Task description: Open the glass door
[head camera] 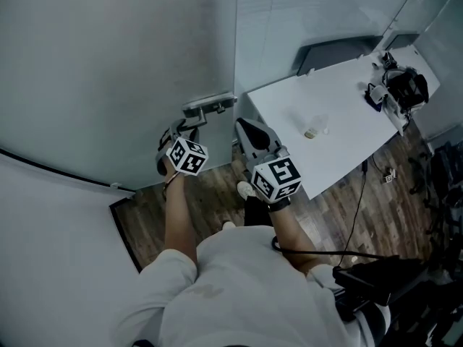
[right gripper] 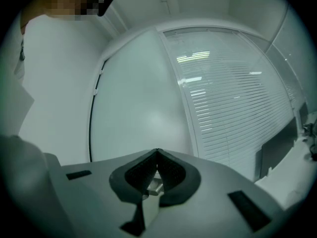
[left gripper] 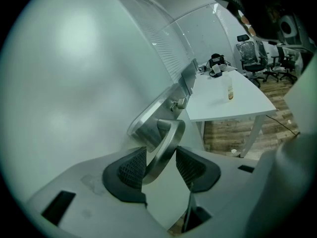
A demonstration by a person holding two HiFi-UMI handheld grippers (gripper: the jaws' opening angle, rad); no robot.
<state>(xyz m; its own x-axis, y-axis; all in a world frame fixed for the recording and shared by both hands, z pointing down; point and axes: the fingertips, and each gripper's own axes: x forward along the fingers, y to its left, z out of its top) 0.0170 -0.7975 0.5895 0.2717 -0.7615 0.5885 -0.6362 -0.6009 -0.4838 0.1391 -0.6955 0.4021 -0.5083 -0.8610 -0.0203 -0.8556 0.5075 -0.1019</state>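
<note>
Two ribbed black pads [left gripper: 130, 170] of the left gripper [left gripper: 161, 150] stand fairly wide and close on a curved steel lever handle [left gripper: 167, 139]. The handle passes up between them and meets them near their tips. It springs from a brushed metal plate [left gripper: 148, 124] on the frosted glass door [left gripper: 74, 83]. The door fills the left of the left gripper view and, in the head view, rises just ahead of the person.

The right gripper [right gripper: 157, 155] holds nothing. Its jaws are pressed together, and it points at the same door, beside a striped glass panel [right gripper: 233, 98]. Past the door's edge stands a white table [left gripper: 225, 105] with a small bottle [left gripper: 230, 89] on it.

The door is probably heavy and rigid and slow to swing. Its glass is smooth and breakable, so the lever is the place to hold. The polished steel looks slippery, and a grip far out on the lever, away from the plate, should turn it best.

No brand, label or writing can be read. The marker cube [head camera: 187, 156] on each gripper shows only black-and-white squares.
</note>
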